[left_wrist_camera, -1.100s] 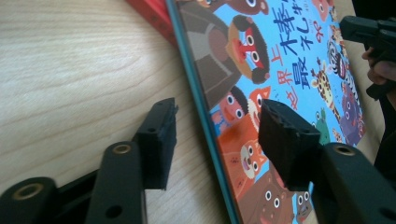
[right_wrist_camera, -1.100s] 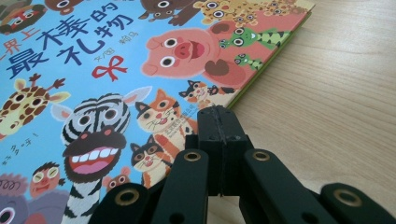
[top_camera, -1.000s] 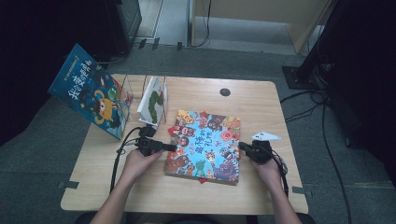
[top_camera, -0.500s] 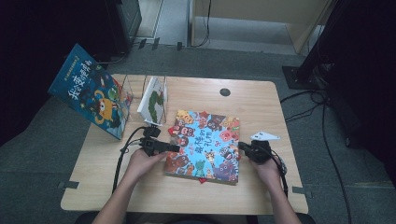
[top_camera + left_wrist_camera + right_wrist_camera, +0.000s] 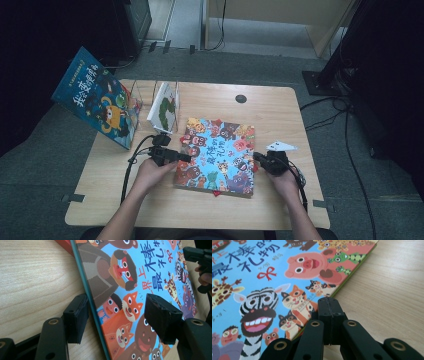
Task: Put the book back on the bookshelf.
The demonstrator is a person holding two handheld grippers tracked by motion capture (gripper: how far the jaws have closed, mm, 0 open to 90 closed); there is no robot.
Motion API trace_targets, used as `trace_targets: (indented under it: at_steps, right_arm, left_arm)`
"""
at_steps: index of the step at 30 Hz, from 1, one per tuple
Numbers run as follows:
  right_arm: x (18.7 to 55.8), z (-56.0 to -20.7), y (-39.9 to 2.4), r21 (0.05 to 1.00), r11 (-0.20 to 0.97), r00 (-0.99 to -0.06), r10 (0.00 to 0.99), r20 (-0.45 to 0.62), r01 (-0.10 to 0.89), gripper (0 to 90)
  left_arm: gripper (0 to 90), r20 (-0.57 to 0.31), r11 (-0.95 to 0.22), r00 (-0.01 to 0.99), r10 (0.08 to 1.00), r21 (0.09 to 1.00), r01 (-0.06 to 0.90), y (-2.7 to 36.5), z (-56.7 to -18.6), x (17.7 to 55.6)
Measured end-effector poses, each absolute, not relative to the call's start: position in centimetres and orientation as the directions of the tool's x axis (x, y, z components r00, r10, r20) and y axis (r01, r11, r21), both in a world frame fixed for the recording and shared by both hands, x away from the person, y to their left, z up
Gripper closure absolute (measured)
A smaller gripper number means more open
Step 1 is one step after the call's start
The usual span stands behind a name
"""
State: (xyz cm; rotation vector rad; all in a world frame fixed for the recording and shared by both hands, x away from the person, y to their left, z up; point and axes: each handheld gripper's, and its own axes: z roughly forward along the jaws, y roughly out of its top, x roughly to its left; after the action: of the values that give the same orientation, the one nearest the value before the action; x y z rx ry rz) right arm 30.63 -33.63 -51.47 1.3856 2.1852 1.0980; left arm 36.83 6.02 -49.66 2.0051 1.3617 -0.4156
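2 grippers sit at the sides of a bright animal book (image 5: 218,154) that lies flat in the middle of the table (image 5: 280,107). Far left of the book, a blue book (image 5: 96,103) leans up at the table's left edge. Next to it, just behind the animal book's left corner, a white book (image 5: 164,106) stands in a clear rack (image 5: 144,96). The left gripper (image 5: 183,158) is at the animal book's left edge. Its jaws have just been closing a little. They are apart, with the book's edge between them, and the pads (image 5: 76,317) do not press on it. The right gripper (image 5: 257,158) is at the book's right edge. Its jaws are tight together, with the tips (image 5: 328,305) right at that edge.
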Motion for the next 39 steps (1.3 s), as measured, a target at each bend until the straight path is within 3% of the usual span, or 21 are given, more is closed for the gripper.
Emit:
trace_targets:
  at_steps: [28, 33, 39]
  right_arm:
    - [30.2, -51.1, -33.2, 0.733, 0.217, -0.456, 0.879, 0.141, 0.645, 90.0]
    - [30.2, -51.1, -33.2, 0.734, 0.212, -0.449, 0.882, 0.141, 0.646, 90.0]
    - [30.3, -51.1, -33.1, 0.729, 0.202, -0.447, 0.881, 0.157, 0.654, 90.0]
  left_arm:
    - [29.4, -0.611, -0.221, 0.378, 0.696, 0.319, 0.922, 5.5, -49.5, 37.3]
    - [41.1, -0.581, -0.238, 0.365, 0.727, 0.285, 0.929, 5.5, -49.2, 37.7]
    - [44.5, -0.602, -0.23, 0.356, 0.714, 0.279, 0.932, 6.2, -47.8, 38.0]
